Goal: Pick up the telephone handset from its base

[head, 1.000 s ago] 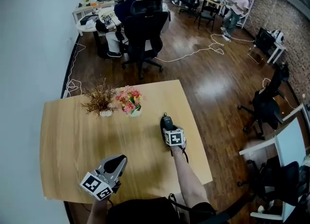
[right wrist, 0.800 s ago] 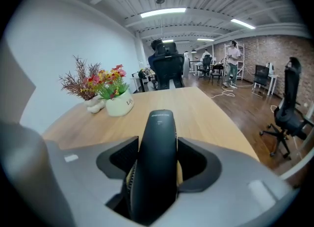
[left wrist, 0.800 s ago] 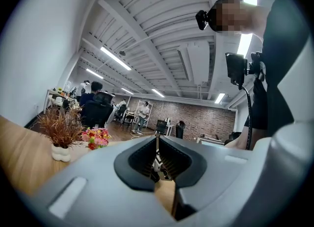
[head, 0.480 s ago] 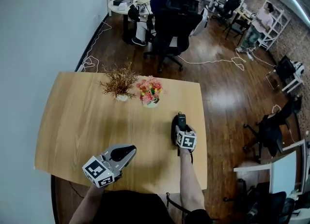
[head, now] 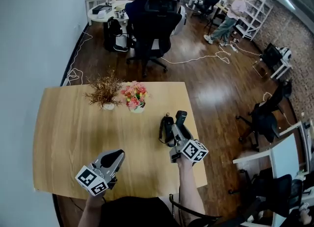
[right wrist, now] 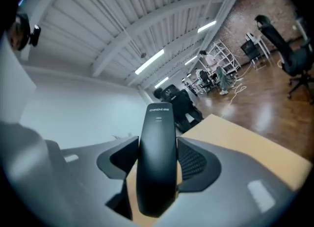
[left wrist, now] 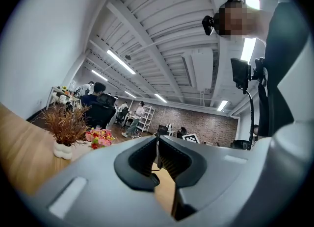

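The handset (right wrist: 157,128) is now off the base (head: 165,129). A second ago it lay flat in the cradle with the right gripper (right wrist: 159,162) already on it. It now stands raised and tilted above the table (head: 73,138), with its upper end just beside the base and clear of it.

Grip state: the right gripper's jaws stand wide (the handset body is broad), with one pad pressed on each flank. The handset fills the gap between them and juts forward past the tips. In the head view the same gripper (head: 177,134) has risen and rolled with its load.

The left gripper (head: 114,160) hovers over the near left part of the table. Its jaws are drawn together with nothing between them, and it takes no part in the lift.

Meaning for the task: the pick-up appears essentially done, since the handset no longer rests on the base. What remains, as a judgement, is to keep the grip steady. The smooth, rounded shell could slip or pivot between the pads if the wrist rolls further.

The pink flowers (head: 133,97) and the dried plant (head: 104,93) stand well apart at the far edge of the table, undisturbed.
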A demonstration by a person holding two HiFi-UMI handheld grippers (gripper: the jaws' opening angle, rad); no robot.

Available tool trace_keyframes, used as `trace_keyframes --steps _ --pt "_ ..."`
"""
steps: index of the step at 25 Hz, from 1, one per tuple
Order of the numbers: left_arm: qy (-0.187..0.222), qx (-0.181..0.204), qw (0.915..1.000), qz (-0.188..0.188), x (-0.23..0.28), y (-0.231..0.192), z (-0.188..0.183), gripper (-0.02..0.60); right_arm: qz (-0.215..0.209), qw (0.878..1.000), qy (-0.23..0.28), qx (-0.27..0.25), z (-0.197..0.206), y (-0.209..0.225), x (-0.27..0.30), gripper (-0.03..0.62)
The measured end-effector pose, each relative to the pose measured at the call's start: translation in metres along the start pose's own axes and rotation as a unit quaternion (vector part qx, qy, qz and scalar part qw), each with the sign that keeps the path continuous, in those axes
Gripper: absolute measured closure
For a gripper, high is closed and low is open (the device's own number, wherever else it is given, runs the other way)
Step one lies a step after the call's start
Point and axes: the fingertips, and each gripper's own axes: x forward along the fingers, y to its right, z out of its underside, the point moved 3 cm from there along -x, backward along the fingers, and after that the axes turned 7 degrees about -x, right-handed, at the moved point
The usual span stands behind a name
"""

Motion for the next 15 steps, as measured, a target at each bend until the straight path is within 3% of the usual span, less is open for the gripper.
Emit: trace_keyframes --steps 3,5,10,15 --pt "0.027 -0.018 0.9993 0.016 -0.004 -0.003 -0.009 0.561 -0.078 0.995 0.049 0.024 -0.022 -0.054 -0.016 0.345" --pt "0.049 -0.022 0.998 0.033 -0.005 -0.004 -0.021 0.561 -0.108 0.992 0.065 0.016 -0.033 -0.084 -0.024 0.345" --pt "0.075 -0.015 0.9943 0.074 0.004 0.011 -0.041 0.566 -0.114 0.99 0.076 -0.024 -0.051 -0.11 -0.044 0.345" --pt "0.081 -0.01 0.9906 0.11 0.001 0.022 -0.043 0.566 -0.097 0.991 0.09 -0.032 -0.049 -0.119 -0.061 0.345"
